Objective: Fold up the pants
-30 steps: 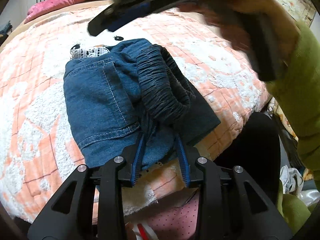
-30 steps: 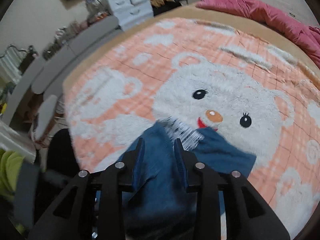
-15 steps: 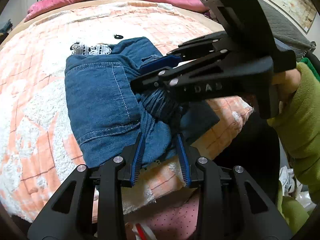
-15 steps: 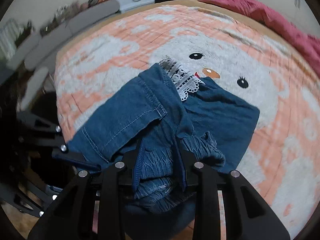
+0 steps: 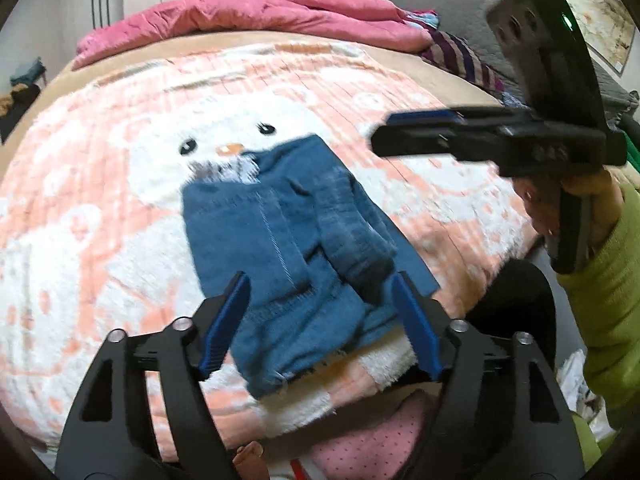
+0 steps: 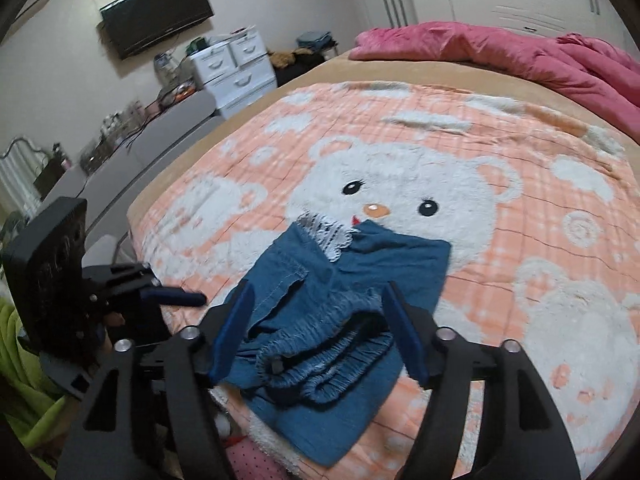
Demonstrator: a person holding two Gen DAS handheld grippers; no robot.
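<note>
Now the folded pants [image 5: 288, 248] lie on the bear blanket [image 5: 100, 208]. The left gripper [image 5: 320, 300] and right gripper [image 6: 320, 312] have just been opening; both jaws stand wide, nothing held

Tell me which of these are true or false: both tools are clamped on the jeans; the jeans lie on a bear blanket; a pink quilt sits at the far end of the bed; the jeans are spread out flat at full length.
1. Both tools are clamped on the jeans. False: the left tool and right tool have just been opening, and the pads press on nothing.
2. The jeans lie on a bear blanket. True.
3. A pink quilt sits at the far end of the bed. True.
4. The jeans are spread flat at full length. False: they are a folded bundle, elastic waistband bunched on top.
</note>
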